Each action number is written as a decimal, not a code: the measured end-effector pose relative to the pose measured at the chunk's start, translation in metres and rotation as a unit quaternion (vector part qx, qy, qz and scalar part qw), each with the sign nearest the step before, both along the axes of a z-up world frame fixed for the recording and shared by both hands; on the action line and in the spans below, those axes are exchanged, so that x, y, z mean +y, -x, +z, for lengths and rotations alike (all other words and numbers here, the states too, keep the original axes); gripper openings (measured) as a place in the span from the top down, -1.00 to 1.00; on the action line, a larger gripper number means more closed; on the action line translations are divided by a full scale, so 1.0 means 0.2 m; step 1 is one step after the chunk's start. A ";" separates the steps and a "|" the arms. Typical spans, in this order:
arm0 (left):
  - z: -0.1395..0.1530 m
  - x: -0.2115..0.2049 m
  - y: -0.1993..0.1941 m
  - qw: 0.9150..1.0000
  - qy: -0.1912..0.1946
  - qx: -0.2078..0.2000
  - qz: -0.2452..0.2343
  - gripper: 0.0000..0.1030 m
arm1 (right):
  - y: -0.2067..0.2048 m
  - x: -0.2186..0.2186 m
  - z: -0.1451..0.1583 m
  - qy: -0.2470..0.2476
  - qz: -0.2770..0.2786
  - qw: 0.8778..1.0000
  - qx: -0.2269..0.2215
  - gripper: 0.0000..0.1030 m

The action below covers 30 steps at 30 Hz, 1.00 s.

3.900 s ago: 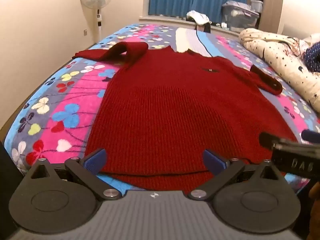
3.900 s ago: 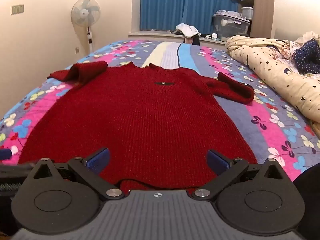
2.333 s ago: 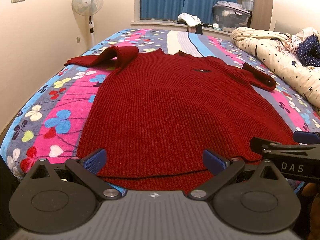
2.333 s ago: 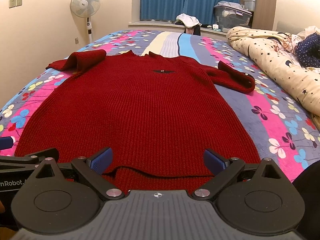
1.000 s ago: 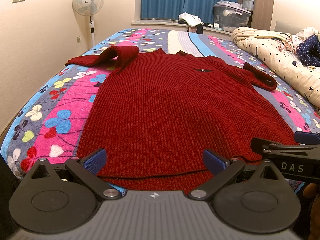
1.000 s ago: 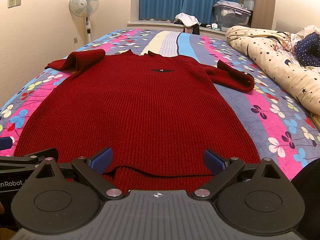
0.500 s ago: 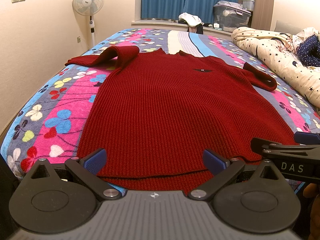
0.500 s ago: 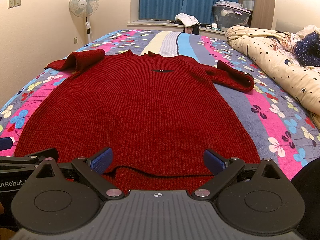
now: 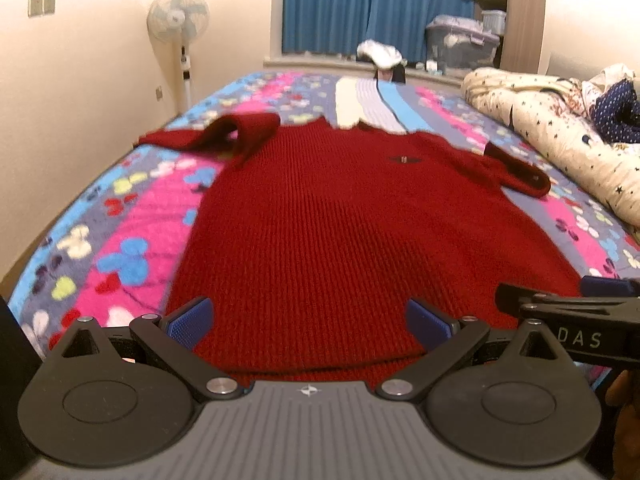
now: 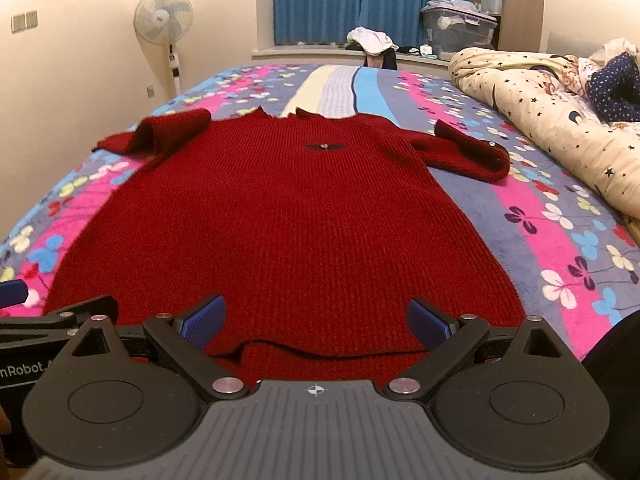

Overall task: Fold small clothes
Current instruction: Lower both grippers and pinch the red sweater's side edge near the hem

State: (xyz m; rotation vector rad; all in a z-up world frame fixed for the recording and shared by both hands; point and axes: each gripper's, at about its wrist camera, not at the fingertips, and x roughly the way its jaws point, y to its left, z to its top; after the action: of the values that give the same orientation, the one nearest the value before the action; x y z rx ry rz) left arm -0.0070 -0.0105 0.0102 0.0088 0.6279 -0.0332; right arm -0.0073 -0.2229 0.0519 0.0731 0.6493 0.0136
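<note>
A dark red knit sweater (image 9: 352, 232) lies spread flat on the bed, hem toward me, collar far. It also shows in the right wrist view (image 10: 296, 220). Its left sleeve (image 9: 224, 136) is bunched and folded over; the right sleeve (image 10: 468, 152) lies folded across. My left gripper (image 9: 310, 318) is open over the hem's left part. My right gripper (image 10: 316, 318) is open over the hem's right part. The hem (image 10: 320, 350) is slightly rippled there. Each gripper shows at the edge of the other's view.
The bed has a flowered, striped cover (image 9: 132, 232). A star-print duvet (image 10: 552, 120) is heaped along the right side. A standing fan (image 10: 164, 16) is by the left wall. Blue curtains and storage boxes (image 10: 456, 28) are at the far end.
Both grippers have shifted slightly forward and the left view is a little blurred by motion. The sweater has not moved. Both grippers stay open.
</note>
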 end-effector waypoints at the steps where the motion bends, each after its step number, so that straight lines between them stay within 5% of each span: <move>1: 0.02 0.00 0.00 1.000 -0.001 -0.010 0.001 -0.99 | 0.01 0.00 0.01 -0.009 0.003 1.000 -0.008 -0.78; 10: 0.25 0.00 -0.10 0.997 0.019 -0.070 -0.017 -0.99 | 0.06 -0.08 0.16 -0.057 -0.013 0.993 -0.106 -0.71; 19: 0.41 0.08 -0.41 0.996 0.040 -0.073 -0.023 -0.96 | -0.11 -0.22 0.35 -0.075 -0.029 0.989 -0.125 -0.71; 22: 0.46 0.12 -0.57 0.996 0.039 -0.073 -0.031 -0.81 | -0.25 -0.29 0.45 -0.083 -0.015 0.988 -0.131 -0.71; 25: 0.48 0.20 -0.77 0.996 0.034 -0.078 -0.035 -0.25 | -0.40 -0.35 0.53 -0.083 -0.015 0.985 -0.153 -0.67; 27: 0.48 0.29 -0.92 0.996 0.035 -0.079 -0.031 0.31 | -0.52 -0.38 0.56 -0.073 -0.018 0.983 -0.165 -0.36; 29: 0.47 0.39 -1.10 0.997 0.032 -0.069 -0.013 0.60 | -0.68 -0.40 0.57 -0.071 -0.010 0.984 -0.164 0.40; 30: 0.46 0.45 -1.20 0.997 0.032 -0.064 -0.003 0.72 | -0.74 -0.40 0.56 -0.071 -0.005 0.984 -0.161 0.55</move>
State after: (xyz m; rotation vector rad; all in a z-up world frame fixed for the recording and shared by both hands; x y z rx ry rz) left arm 0.2327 0.0796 0.1012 -0.0488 0.4975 -0.0591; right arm 0.1411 -0.3039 0.1645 0.2083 0.3227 0.0606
